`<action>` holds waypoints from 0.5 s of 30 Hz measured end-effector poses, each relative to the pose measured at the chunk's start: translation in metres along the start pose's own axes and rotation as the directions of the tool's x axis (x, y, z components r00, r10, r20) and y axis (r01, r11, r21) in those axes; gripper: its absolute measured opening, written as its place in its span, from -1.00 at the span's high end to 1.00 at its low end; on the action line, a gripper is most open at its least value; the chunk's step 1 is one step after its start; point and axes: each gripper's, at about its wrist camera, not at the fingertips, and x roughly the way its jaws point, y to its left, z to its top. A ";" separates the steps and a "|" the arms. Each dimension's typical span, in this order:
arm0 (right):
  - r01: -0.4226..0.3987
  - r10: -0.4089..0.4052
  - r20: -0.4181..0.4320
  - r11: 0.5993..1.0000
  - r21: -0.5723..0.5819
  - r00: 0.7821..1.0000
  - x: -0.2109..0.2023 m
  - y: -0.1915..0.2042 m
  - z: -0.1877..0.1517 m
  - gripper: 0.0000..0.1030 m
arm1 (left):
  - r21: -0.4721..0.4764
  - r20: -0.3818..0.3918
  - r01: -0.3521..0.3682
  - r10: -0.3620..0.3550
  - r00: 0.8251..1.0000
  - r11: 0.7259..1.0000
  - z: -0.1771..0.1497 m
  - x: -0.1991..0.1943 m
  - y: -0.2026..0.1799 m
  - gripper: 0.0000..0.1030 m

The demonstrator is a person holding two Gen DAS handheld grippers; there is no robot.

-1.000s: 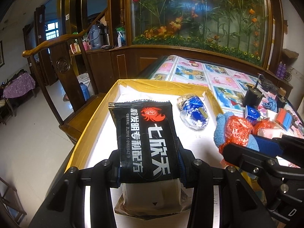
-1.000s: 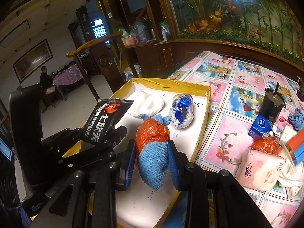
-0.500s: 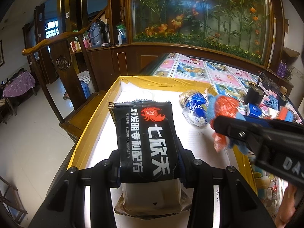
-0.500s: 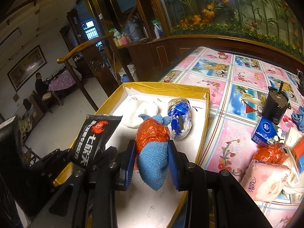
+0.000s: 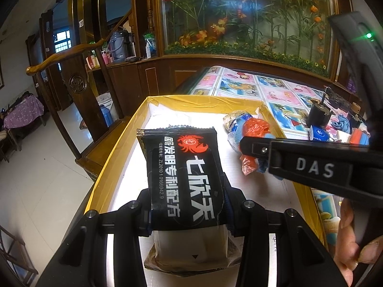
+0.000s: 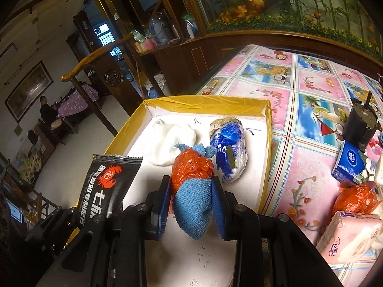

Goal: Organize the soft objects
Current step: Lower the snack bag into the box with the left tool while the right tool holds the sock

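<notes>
Over the tray: both grippers loaded.
Left gripper clamped on black packet, upright above tray's near-left part. Right gripper clamped on blue cloth with orange bag bunched at its front, above tray's near middle. Inside tray, far end: white bundle toward left, blue-white pouch toward right, just beyond orange bag. Right of tray, on patterned tablecloth: pink tissue pack, second orange bag, blue tissue pack, black motor. Hand on right gripper's handle, right of tray.
</notes>
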 end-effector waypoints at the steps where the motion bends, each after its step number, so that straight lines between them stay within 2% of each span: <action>1: -0.001 0.001 -0.005 1.000 0.004 1.000 0.002 -0.001 0.000 0.32 | -0.001 -0.001 0.001 -0.001 1.000 1.000 0.000 0.000 0.000 0.17; 15: 0.001 -0.001 -0.023 1.000 0.013 1.000 0.006 -0.001 -0.003 0.29 | 0.006 0.002 0.002 -0.002 1.000 1.000 0.000 0.000 -0.001 0.17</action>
